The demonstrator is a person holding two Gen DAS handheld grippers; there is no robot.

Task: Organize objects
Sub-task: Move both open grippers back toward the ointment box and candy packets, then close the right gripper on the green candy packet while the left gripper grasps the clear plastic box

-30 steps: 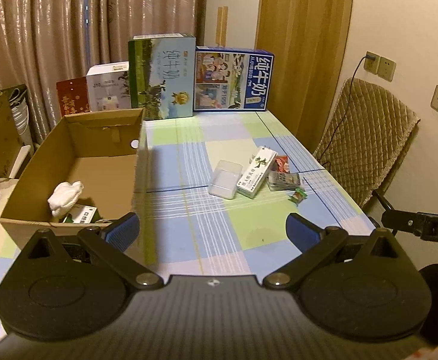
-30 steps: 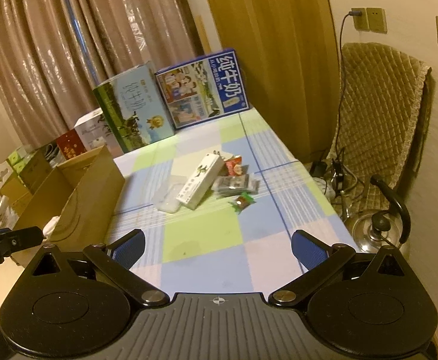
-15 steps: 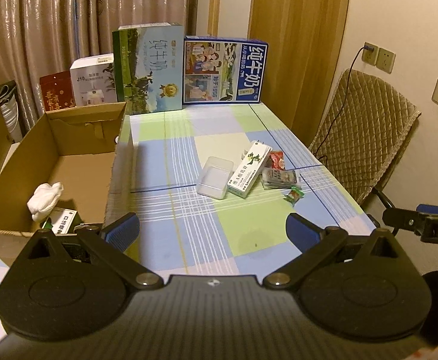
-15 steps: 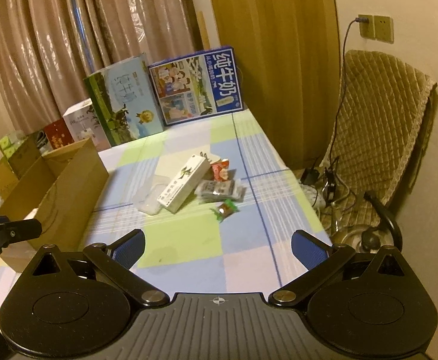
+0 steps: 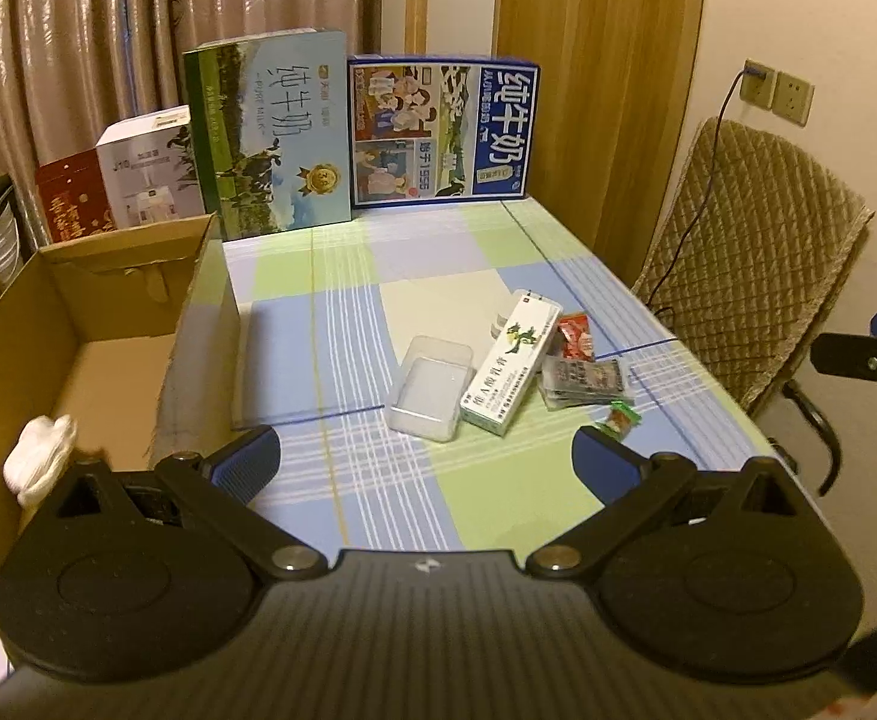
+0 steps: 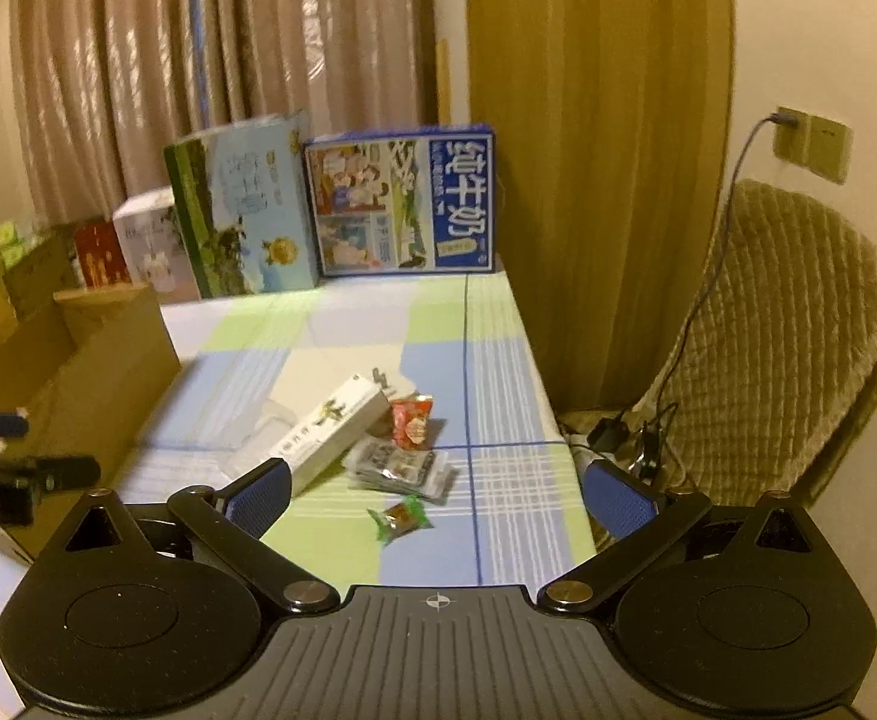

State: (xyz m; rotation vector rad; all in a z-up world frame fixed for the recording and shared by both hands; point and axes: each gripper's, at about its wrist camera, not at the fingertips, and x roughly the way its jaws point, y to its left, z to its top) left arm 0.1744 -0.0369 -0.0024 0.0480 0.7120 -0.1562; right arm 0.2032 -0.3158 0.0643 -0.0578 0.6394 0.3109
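Lying in a loose cluster on the checked worktop (image 5: 342, 312), the things to be sorted sit well apart from both claws: a clear plastic tray (image 5: 431, 387), a long white medicine carton (image 5: 511, 371) just beside it, a red snack packet (image 5: 576, 337), a flat foil sachet (image 5: 582, 383) and a small green-ended candy (image 5: 620, 418). The open cardboard box (image 5: 138, 306) at the left edge, with something white and crumpled (image 5: 39, 459) already inside, looks the likely destination. The left claw (image 5: 426, 459) hangs spread wide and empty above the near edge; the right claw (image 6: 435, 495) is likewise spread and empty, nearest the candy (image 6: 401, 517) and sachet (image 6: 399, 468). All of these look light. The carton (image 6: 330, 435) seems stiff enough to pinch across its narrow width near the middle, though hard pressure could dent it. The tray is probably slick and thin-walled, so one rim wall is the safer hold. The sachet and packet (image 6: 411, 420) lie flat and crinkly, and would likely need a low pinch at an edge; the candy is best taken across its body.
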